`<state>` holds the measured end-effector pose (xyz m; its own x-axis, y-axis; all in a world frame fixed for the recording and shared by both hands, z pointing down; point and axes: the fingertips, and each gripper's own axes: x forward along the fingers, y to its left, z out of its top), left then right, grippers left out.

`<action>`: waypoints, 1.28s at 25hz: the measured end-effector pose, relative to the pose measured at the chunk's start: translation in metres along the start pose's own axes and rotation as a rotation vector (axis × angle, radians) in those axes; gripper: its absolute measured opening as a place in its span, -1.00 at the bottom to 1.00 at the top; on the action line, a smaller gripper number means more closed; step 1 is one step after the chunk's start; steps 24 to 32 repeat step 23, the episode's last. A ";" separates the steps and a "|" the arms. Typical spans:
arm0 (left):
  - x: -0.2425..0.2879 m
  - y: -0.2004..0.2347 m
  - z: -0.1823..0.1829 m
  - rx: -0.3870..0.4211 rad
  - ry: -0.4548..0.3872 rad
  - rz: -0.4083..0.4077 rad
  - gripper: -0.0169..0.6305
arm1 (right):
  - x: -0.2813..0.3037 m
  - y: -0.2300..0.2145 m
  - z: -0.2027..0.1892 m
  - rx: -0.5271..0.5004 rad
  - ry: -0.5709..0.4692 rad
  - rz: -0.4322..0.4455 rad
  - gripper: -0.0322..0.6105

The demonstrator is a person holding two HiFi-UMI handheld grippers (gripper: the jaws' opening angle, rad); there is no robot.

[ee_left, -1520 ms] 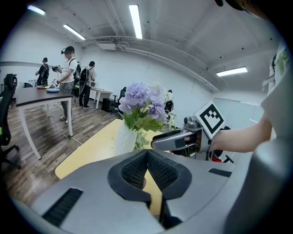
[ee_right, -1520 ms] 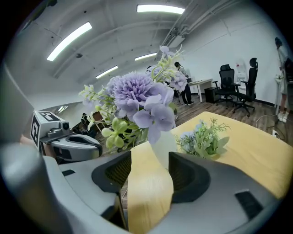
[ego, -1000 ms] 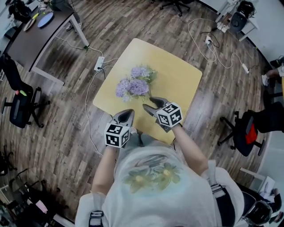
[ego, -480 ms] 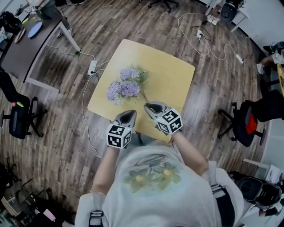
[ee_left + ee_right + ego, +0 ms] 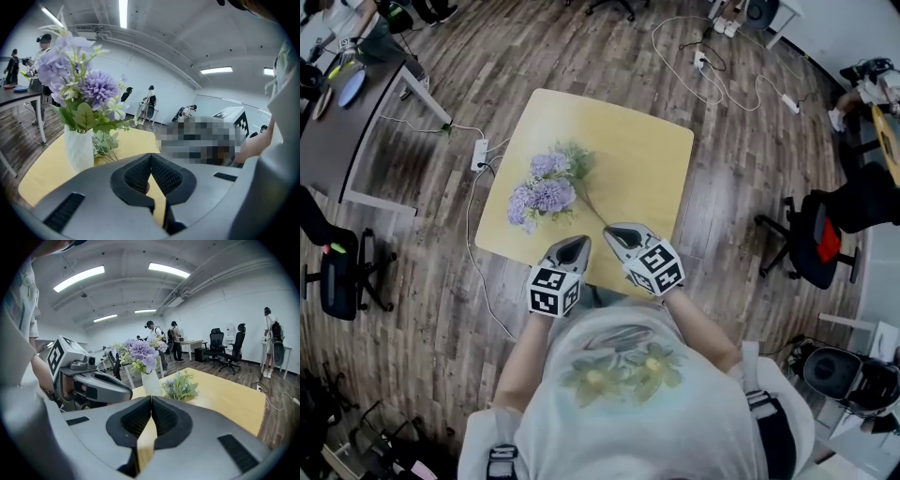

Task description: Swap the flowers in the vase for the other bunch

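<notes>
Purple flowers (image 5: 539,195) stand in a white vase (image 5: 78,150) on the yellow table (image 5: 637,159). The other bunch (image 5: 572,161), green and leafy, lies flat behind the vase. Its thin stem runs toward my right gripper (image 5: 614,232). That gripper is shut at the stem's near end, and in the right gripper view (image 5: 151,399) nothing shows between the pads. My left gripper (image 5: 577,246) is shut and empty beside it, near the table's front edge. The left gripper view shows the vase and flowers (image 5: 98,86) ahead to the left, and the right gripper view shows the vase (image 5: 151,383) and lying bunch (image 5: 180,386).
A power strip with cables (image 5: 478,155) lies on the wooden floor left of the table. More cables (image 5: 722,75) run behind it. Office chairs (image 5: 811,239) stand to the right and a dark desk (image 5: 347,122) at the upper left. People stand far off in the room.
The right gripper's jaws, open beside the stem a second ago, have shut. Both grippers have drawn back a little toward the table's front edge.
</notes>
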<state>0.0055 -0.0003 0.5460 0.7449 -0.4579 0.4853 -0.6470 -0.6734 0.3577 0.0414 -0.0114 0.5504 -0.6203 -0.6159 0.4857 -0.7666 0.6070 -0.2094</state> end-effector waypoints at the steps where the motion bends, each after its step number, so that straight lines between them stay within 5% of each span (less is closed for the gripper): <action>1: 0.003 -0.004 0.001 0.004 0.004 -0.009 -0.89 | -0.002 -0.001 0.000 0.002 -0.001 -0.003 -0.77; 32: 0.020 -0.014 0.008 0.040 0.029 -0.056 -0.89 | -0.013 -0.016 0.010 0.054 -0.035 -0.038 -0.77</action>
